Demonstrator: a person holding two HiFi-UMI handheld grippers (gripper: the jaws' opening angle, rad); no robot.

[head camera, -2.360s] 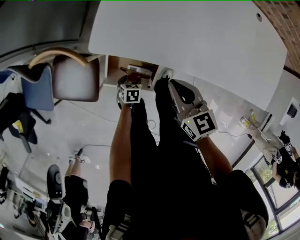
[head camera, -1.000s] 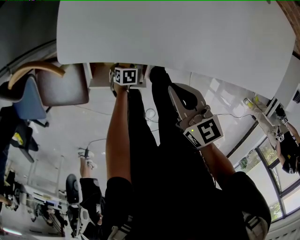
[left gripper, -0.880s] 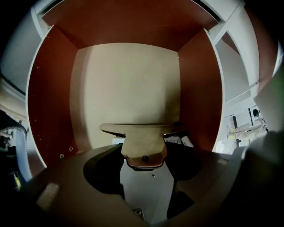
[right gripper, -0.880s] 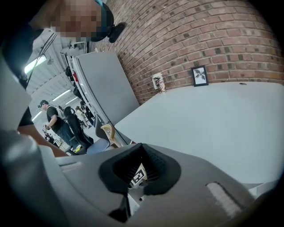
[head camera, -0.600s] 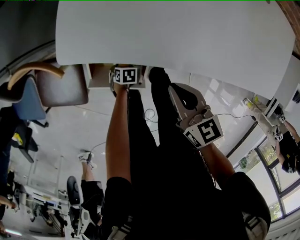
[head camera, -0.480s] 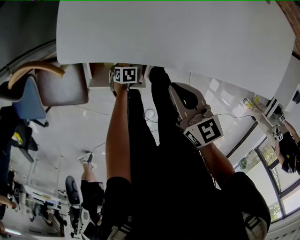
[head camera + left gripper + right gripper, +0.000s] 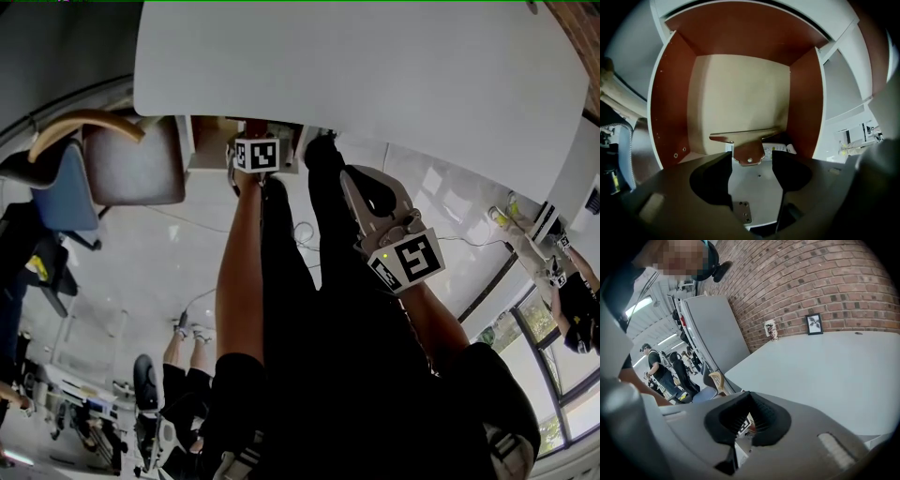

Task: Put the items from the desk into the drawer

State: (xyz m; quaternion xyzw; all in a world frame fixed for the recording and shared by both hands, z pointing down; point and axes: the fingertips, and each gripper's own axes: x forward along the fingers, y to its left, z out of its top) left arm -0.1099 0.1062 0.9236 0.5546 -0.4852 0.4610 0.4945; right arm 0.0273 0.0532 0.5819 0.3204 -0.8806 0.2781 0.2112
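The white desk top [image 7: 375,66] fills the top of the head view and shows nothing on it. Under its near edge the drawer [image 7: 211,141] stands partly out. In the left gripper view its brown walls [image 7: 665,108] and beige floor face me, with a small white item [image 7: 779,148] at the near right corner. My left gripper [image 7: 255,142] is at the drawer front, and its jaws [image 7: 751,164] sit close on either side of the metal drawer handle [image 7: 749,152]. My right gripper [image 7: 351,176] hangs shut and empty over the person's legs, right of the drawer [image 7: 749,420].
A grey chair with a curved wooden arm [image 7: 131,159] stands just left of the drawer, with a blue chair [image 7: 61,192] further left. A cable [image 7: 302,230] lies on the floor. People sit at lower left. Behind the desk is a brick wall [image 7: 825,282].
Since 2.4 s ago the drawer has slid further in under the desk with my left gripper at its front. In the last second only the view shifted slightly; the right gripper stayed put.
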